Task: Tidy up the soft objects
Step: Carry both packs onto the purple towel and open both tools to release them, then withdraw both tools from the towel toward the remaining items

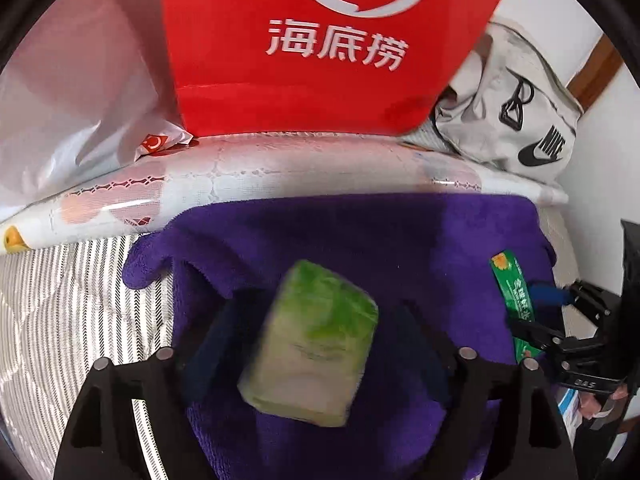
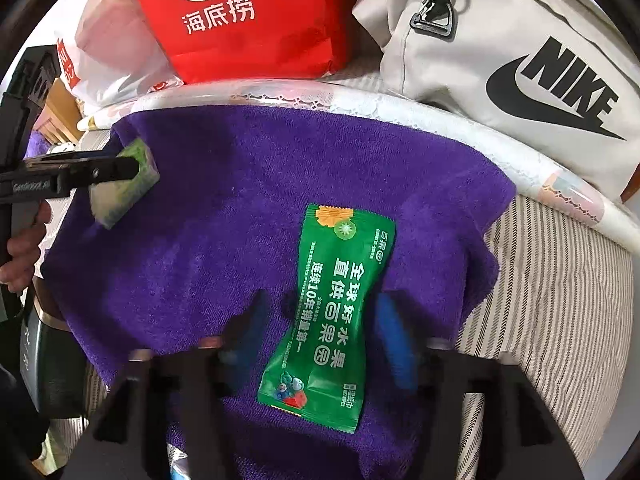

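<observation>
A purple towel (image 1: 400, 248) (image 2: 220, 200) lies spread on a striped mattress. My left gripper (image 1: 320, 328) is open, pointing steeply down over the towel. A green-and-white tissue pack (image 1: 316, 344), blurred and tilted, sits between its fingers with a gap on each side. From the right wrist view the same pack (image 2: 128, 196) shows at the left gripper's tip (image 2: 132, 168). My right gripper (image 2: 322, 340) is open; its blue pads stand apart on either side of a green wet-wipe sachet (image 2: 336, 312) that lies on the towel, creased at its waist. The sachet (image 1: 512, 300) also shows beside the right gripper (image 1: 536, 312).
Behind the towel stand a red paper bag (image 1: 320, 60) (image 2: 248, 20), a white plastic bag (image 1: 80, 100) and a grey Nike bag (image 1: 520, 120) (image 2: 520, 60). A rolled patterned sheet (image 1: 240, 180) lies along the towel's far edge. Striped mattress (image 1: 80, 300) (image 2: 560, 300) shows on both sides.
</observation>
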{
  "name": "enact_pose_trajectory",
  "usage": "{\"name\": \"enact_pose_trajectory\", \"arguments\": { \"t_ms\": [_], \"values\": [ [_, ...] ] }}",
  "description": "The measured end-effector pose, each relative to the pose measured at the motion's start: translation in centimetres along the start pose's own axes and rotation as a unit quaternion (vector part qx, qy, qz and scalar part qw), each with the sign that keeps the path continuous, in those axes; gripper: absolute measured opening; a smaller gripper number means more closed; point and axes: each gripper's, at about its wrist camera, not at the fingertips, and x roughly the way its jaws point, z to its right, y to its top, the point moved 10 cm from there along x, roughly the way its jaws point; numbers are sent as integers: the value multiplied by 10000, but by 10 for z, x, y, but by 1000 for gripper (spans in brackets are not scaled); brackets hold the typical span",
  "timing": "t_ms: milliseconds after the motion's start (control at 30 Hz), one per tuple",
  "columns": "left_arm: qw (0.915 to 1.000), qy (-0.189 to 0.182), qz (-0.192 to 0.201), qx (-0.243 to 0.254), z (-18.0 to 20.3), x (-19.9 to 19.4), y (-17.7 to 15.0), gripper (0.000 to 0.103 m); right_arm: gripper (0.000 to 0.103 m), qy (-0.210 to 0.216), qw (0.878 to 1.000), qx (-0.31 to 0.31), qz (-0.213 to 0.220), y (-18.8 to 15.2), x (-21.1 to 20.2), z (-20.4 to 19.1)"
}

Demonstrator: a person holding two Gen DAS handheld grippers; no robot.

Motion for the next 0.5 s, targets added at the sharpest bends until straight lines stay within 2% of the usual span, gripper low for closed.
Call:
{"name": "enact_pose_trajectory", "arguments": {
  "t_ms": [67, 200, 333, 500],
  "values": [
    [9999, 95, 36, 32, 1, -2, 1, 83, 69, 33, 9999, 40, 117, 4, -4, 0],
    [9998, 35, 126, -135, -2, -13, 0, 83, 69, 11, 9996, 213, 202, 6, -14, 3],
    [9987, 48, 371, -360, -11, -39, -4, 83, 69, -125, 9993, 278, 207, 2, -25, 5],
    [9963, 110, 726, -447, -15, -76, -15, 83, 70, -353, 9971, 173, 647, -3, -54, 0]
  ]
}}
